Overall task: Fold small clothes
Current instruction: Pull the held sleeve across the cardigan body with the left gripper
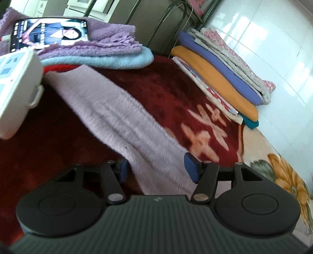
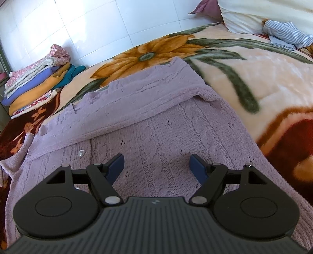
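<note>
A lilac cable-knit cardigan (image 2: 156, 121) lies spread on a flowered blanket (image 2: 244, 78), one part folded across its chest (image 2: 137, 93) and a button (image 2: 81, 152) showing. My right gripper (image 2: 157, 168) hovers open just over the cardigan's body, nothing between its blue pads. In the left wrist view a long lilac sleeve (image 1: 117, 113) runs flat over the dark red part of the blanket (image 1: 166, 88). It passes between the fingers of my left gripper (image 1: 157, 169). The jaws stand apart on either side of the flat, unbunched sleeve.
A stack of folded clothes (image 1: 221, 78) (image 2: 37, 86) sits by the white tiled wall (image 1: 273, 48). A lit phone (image 1: 50, 35) rests on purple and light blue towels (image 1: 113, 37). A white box (image 1: 17, 84) is at the left. A pillow (image 2: 264, 15) and striped cloth (image 2: 287, 33) lie far right.
</note>
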### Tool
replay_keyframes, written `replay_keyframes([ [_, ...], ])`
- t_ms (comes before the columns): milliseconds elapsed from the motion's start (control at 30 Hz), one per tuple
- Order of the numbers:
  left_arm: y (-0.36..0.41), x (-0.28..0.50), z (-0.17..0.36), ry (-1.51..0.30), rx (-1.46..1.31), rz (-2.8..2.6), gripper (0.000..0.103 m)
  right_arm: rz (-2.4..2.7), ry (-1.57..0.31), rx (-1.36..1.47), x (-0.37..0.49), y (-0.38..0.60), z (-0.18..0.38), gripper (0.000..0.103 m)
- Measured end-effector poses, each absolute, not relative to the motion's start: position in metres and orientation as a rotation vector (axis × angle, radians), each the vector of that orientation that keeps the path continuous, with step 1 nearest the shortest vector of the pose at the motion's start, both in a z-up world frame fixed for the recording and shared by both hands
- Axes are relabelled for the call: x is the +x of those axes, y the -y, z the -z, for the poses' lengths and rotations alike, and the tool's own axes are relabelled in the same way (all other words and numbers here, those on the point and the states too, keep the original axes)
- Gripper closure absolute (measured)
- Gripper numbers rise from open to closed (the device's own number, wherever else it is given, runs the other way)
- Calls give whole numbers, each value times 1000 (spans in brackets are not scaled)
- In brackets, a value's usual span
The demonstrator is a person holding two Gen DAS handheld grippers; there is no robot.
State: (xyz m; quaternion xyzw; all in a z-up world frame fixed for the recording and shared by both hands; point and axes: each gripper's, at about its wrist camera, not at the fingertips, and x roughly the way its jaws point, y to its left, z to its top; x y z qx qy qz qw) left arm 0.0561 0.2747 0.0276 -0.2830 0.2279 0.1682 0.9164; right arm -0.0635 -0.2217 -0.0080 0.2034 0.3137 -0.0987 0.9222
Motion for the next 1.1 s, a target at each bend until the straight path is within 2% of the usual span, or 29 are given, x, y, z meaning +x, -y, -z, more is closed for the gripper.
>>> replay_keyframes([
  [67,-275,63,-27,-481,-572,-338,91,200,-642,425,-64,223,8,23],
  [100,-278,65,-25,-493,-602,-330,93,199,-641,429,-64,223,8,23],
  [333,-264,55,-50,-406,-559,-232,93,193,-635,445,-65,225,8,23],
  [833,-192,52,-144,-207,-485,-10,93,143,-575,466,-71,231,-9,23],
  [1100,-133,68,-160,-217,-473,111,93,132,-543,526,-78,251,-12,23],
])
